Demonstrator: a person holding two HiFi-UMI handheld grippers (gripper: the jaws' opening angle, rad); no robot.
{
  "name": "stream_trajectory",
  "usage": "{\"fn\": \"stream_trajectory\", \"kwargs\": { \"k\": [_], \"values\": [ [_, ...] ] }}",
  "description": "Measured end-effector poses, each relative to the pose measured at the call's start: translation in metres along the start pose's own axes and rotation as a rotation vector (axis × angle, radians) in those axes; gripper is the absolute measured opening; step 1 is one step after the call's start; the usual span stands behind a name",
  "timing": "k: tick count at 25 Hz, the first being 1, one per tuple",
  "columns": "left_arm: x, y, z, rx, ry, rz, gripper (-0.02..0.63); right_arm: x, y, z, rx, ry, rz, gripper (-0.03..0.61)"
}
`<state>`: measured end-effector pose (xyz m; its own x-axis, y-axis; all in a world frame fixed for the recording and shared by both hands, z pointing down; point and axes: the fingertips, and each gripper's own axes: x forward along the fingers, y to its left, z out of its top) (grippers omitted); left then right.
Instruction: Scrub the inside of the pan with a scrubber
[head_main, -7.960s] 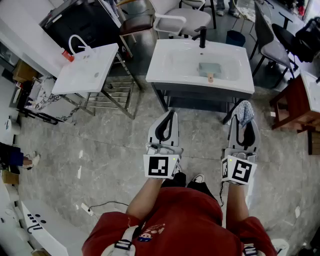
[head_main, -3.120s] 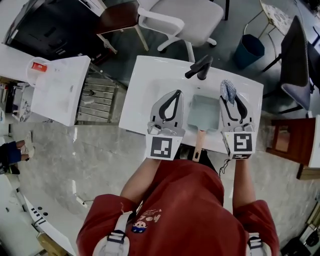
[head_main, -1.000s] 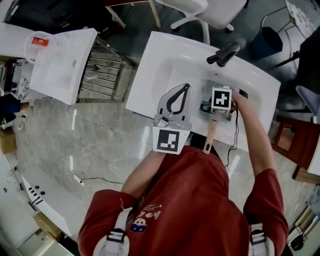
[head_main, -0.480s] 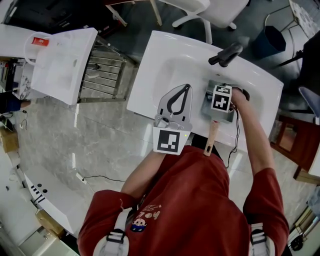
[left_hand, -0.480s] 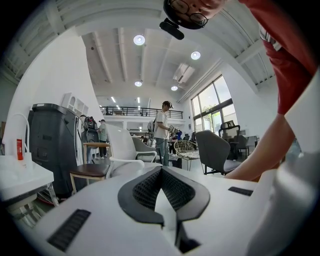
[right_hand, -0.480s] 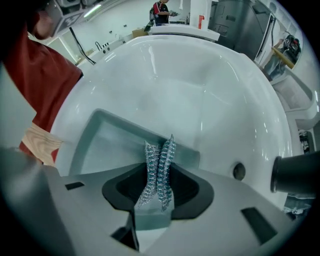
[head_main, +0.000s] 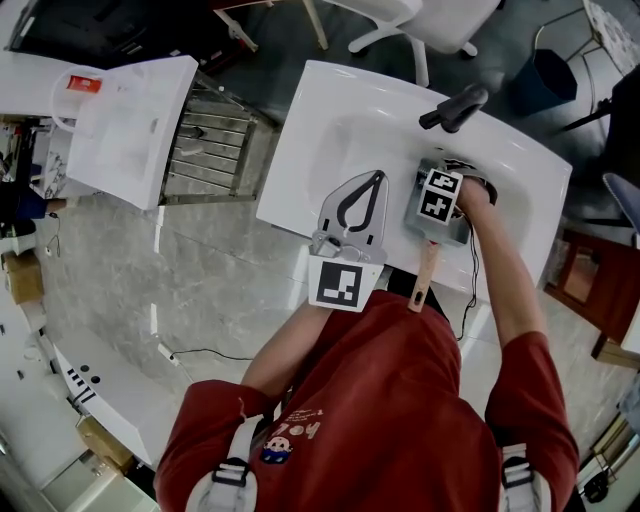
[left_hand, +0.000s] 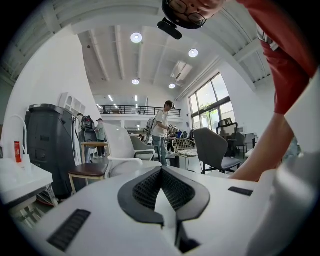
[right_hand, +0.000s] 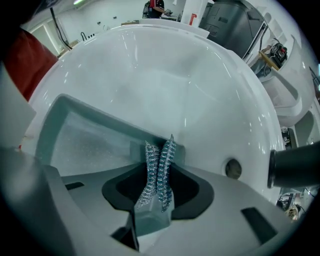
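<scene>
Floor (head_main: 150, 260): grey stone-look tiles, with a cable (head_main: 200, 355) lying at the lower left
Room: white chair (head_main: 440, 15) and blue bin (head_main: 553, 75) stand beyond the sink; a second white stand (head_main: 130, 120) is to the left, with a metal rack (head_main: 205, 150) between it and the sink; the left gripper view looks across a high hall with ceiling lights, chairs and people standing far back
Sink (head_main: 330, 130): white, with a rounded basin; black tap (head_main: 455, 106) at its far edge; a round hole (right_hand: 232, 168) in the basin wall near the tap
Pan (head_main: 445, 232): square, grey-green, lying in the basin; its wooden handle (head_main: 422, 280) reaches out over the near rim toward the person
Inside the pan: the right gripper (head_main: 440, 197) points down into it; in its own view the speckled pan floor (right_hand: 85, 145) lies just beyond the jaw tips
Right gripper jaws: pressed together on the scrubber (right_hand: 159, 170), a blue and silver mesh sticking out past the tips
Left gripper (head_main: 372, 178): over the sink's near-left rim, beside the pan and apart from it; jaws together with nothing between them
Hidden: in the head view the right gripper's cube covers the scrubber and most of the pan; whether the scrubber touches the pan wall cannot be told; the red-topped thing (head_main: 83, 83) on the left stand is too small to name
</scene>
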<state>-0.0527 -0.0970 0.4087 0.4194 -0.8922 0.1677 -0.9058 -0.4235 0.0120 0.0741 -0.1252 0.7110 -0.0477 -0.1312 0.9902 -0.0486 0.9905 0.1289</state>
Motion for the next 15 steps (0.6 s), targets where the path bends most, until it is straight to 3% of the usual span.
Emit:
{"fn": "stream_trajectory", "kwargs": {
  "k": [8,12,15],
  "values": [
    [-0.002,-0.006,0.003,-0.005,-0.006,-0.007,0.014,-0.009,0.001,-0.006,0.060,-0.015,0.033,0.153],
    [-0.003,-0.006,0.002,-0.009,-0.003,-0.008,0.014,-0.042,0.002,-0.015,0.125,-0.074,0.097,0.153],
    [-0.003,-0.009,0.001,-0.012,-0.009,-0.016,0.014,-0.067,0.019,-0.019,0.116,-0.085,0.194,0.155]
  ]
}}
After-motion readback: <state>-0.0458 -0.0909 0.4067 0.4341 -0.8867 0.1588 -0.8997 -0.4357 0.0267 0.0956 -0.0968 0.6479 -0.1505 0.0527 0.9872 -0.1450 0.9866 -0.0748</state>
